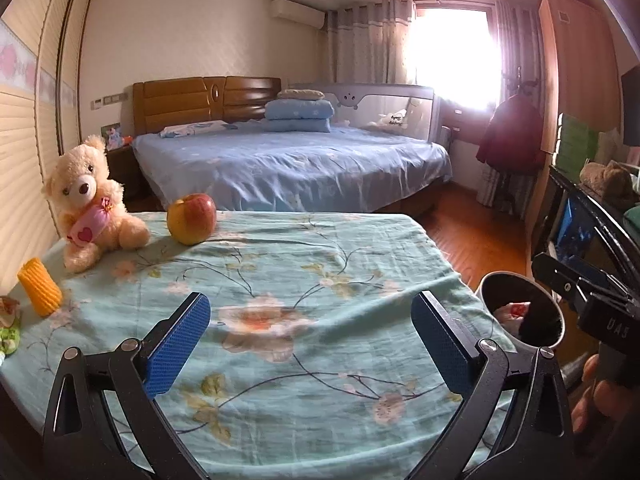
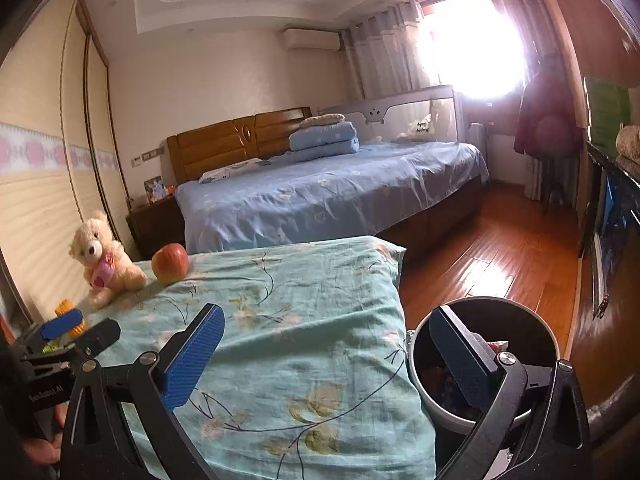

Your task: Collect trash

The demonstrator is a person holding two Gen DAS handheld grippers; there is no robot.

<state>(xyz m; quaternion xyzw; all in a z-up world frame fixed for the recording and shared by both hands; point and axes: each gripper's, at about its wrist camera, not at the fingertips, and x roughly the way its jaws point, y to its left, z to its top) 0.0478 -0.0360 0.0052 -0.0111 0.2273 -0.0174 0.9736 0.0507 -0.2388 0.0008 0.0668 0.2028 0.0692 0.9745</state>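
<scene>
A round trash bin (image 2: 484,364) with crumpled trash inside stands on the floor at the right edge of the table; it also shows in the left wrist view (image 1: 522,310). My left gripper (image 1: 310,346) is open and empty above the table covered with a floral teal cloth (image 1: 304,280). My right gripper (image 2: 326,360) is open and empty, its right finger over the bin's mouth, its left finger over the cloth (image 2: 280,320). The left gripper's blue pad shows at the left of the right wrist view (image 2: 62,324).
A teddy bear (image 1: 90,204), an apple (image 1: 191,218) and a yellow corn toy (image 1: 40,286) sit at the table's far left. Small items (image 1: 8,322) lie at the left edge. A bed (image 1: 288,164) stands behind. Wooden floor (image 2: 500,256) lies to the right, by a dark cabinet (image 2: 612,216).
</scene>
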